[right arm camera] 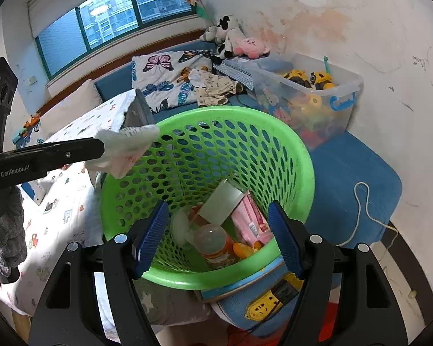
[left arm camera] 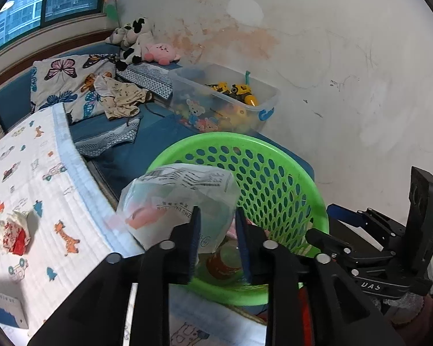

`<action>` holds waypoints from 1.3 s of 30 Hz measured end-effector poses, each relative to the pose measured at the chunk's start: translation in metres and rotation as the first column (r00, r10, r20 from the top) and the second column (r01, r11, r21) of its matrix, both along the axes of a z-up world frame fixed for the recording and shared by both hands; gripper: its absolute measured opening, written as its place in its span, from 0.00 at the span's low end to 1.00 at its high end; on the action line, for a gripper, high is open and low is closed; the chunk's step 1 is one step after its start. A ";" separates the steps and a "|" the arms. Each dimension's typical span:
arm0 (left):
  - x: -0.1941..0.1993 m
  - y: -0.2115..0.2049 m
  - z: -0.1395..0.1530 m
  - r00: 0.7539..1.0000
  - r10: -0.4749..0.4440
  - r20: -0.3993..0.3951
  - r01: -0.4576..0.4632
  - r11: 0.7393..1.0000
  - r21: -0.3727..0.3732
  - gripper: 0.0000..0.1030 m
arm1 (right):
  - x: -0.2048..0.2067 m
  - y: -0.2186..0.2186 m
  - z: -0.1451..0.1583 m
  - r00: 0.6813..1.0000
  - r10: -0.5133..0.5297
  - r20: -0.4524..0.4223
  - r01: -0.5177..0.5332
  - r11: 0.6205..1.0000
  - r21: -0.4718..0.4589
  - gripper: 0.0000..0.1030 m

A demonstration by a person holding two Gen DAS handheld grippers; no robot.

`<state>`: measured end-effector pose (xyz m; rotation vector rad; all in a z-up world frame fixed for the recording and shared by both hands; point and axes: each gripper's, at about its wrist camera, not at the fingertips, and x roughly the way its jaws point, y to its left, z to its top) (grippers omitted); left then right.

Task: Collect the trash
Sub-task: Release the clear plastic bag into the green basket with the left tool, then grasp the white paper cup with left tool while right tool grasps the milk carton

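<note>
— Closest to your left camera?

— My left claw (left arm camera: 218,225), clenched on one crumpled white plastic wrapper (left arm camera: 179,201) with a barcode and print too blurred to read. It hangs over the near rim of one green basket (left arm camera: 280,173). One red-and-white crumpled scrap (left arm camera: 13,232) lies on the bed's animal-print blanket (left arm camera: 43,178), and one white card (left arm camera: 7,308) near its edge.

— And the right camera?

— My right claw (right arm camera: 218,236) is released, its two blue pads wide apart above the basket (right arm camera: 274,132). Inside I count one orange bottle (right arm camera: 213,245), one pink packet (right arm camera: 249,219), one pale cup (right arm camera: 223,201). The left claw's arm reads "GenRobot.AI". One clear toy bin (right arm camera: 311,95) stands behind.
</note>
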<state>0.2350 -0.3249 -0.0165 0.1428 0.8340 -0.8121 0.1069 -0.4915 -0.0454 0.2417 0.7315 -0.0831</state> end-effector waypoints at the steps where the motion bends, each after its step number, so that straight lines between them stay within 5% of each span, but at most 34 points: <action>1: -0.001 0.003 0.000 1.000 0.001 -0.001 -0.001 1.000 -0.005 0.28 | 0.000 0.002 0.001 1.000 0.001 0.002 -0.001 1.000 -0.003 0.70; 13: -0.020 0.042 0.014 0.999 0.042 0.022 -0.041 0.998 -0.043 0.35 | -0.006 0.017 0.018 0.999 0.019 0.034 -0.019 1.000 -0.019 0.72; 25: -0.046 0.128 0.015 0.981 0.185 0.050 -0.183 0.982 -0.041 0.37 | 0.007 0.059 0.023 0.994 0.103 0.041 -0.103 0.995 -0.012 0.75; 39: -0.049 0.247 0.020 0.897 0.437 0.061 -0.435 0.899 -0.045 0.41 | 0.048 0.133 0.025 0.960 0.278 0.021 -0.277 0.960 -0.029 0.75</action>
